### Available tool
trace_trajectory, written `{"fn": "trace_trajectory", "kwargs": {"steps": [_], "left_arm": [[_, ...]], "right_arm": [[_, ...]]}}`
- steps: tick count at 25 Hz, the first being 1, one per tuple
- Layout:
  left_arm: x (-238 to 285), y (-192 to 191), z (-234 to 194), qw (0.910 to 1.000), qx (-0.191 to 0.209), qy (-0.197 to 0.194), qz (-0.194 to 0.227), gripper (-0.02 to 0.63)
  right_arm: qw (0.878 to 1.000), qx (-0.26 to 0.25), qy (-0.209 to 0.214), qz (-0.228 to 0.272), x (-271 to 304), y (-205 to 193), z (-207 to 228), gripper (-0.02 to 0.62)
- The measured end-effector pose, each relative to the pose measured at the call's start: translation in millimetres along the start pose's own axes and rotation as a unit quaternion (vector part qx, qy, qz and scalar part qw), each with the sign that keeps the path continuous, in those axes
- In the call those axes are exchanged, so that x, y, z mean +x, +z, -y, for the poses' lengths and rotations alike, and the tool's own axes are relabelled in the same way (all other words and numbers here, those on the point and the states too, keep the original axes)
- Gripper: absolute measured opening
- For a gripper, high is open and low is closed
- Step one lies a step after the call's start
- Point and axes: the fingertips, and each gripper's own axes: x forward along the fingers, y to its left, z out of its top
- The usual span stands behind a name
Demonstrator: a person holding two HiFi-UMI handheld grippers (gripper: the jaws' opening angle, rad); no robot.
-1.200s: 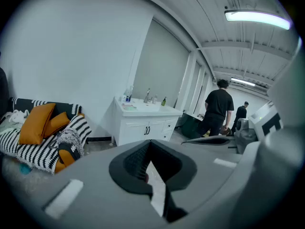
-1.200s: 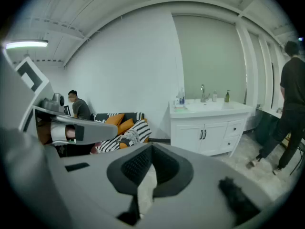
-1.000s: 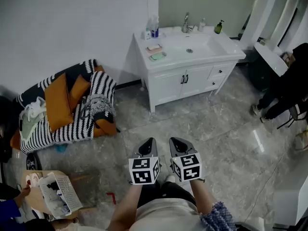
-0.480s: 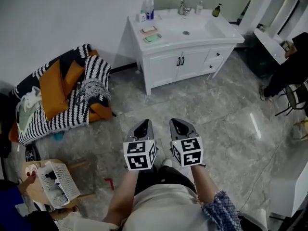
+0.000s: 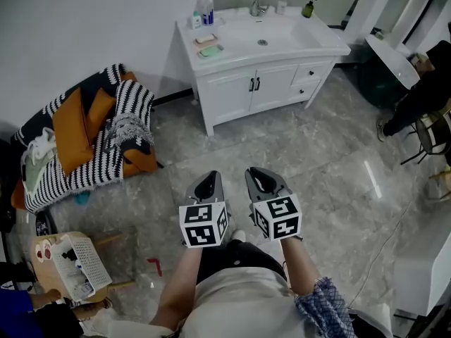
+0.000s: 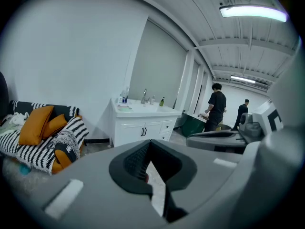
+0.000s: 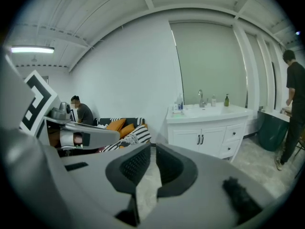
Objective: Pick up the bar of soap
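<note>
By the left edge of the counter (image 5: 328, 43), between the bottles (image 5: 201, 16) in the back left corner and the front edge, two small flat pieces are lying close together. One is pinkish, likely the bar of soap (image 5: 205, 39), and the other is a greenish piece (image 5: 211, 48). They're too small to be sure which is which. Both are sitting left of the basin (image 5: 264, 39), and nothing is touching them.

The left tongs (image 5: 209, 183) and right tongs (image 5: 261, 180) are hanging side by side over the grey floor (image 5: 331, 160), well apart from the white cabinet (image 5: 261, 86) under the counter. Both are pointing roughly toward it and slightly down.

In the left gripper view the jaws are meeting at the tips, with nothing gripped. In the right gripper view the jaws are standing together but for a thin slit, also gripping nothing. Both gripper views are showing the counter far ahead, not within reach.

Progress, judging from this: nothing of the pick is done, and the person is only approaching. What's remaining is everything that counts:
- closing the distance to the counter's left end
- spreading one pair of tongs
- setting the jaws either side of the soap
- closing on it and lifting it clear of the counter
</note>
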Motion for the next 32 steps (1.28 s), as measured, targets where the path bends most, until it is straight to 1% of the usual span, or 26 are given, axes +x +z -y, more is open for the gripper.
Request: {"fn": "trace_trajectory", "kwargs": {"steps": [1,3,12,19,22,26,32], "left_arm": [[-0.1,-1.9,3.4,1.0,0.0,0.002,-0.001,0.006],[-1.1,-5.4,7.8,1.0,-0.001,0.006,-0.001,0.006],[-8.0,-9.0,11.4,0.9998,0.002,0.018,-0.002,0.006],[-4.1,-8.8,-3.7,0.9996,-0.005,0.029,0.003,0.006],[0.4,-9.1,-10.2,0.9997,-0.005,0.024,0.003,0.006],[13.4,-1.3,-20.1,0.9998,-0.007,0.015,0.005,0.006],[40.3,10.4,-36.5,1.0,-0.009,0.003,0.001,0.008]], "right_arm": [[1.0,-0.004,0.005,0.0,-2.3,-1.4,1.2,0.03],[1.0,-0.01,0.013,0.001,-6.3,-3.4,2.4,0.09],[0.999,-0.019,0.028,0.027,-13.8,1.1,-0.2,0.146],[0.999,-0.02,0.02,0.024,-1.9,0.9,1.2,0.147],[0.999,-0.019,0.012,0.022,5.0,1.4,3.5,0.147],[0.999,-0.031,0.009,0.025,20.3,10.9,2.7,0.147],[0.999,-0.037,-0.001,0.006,51.3,16.5,10.1,0.147]]}}
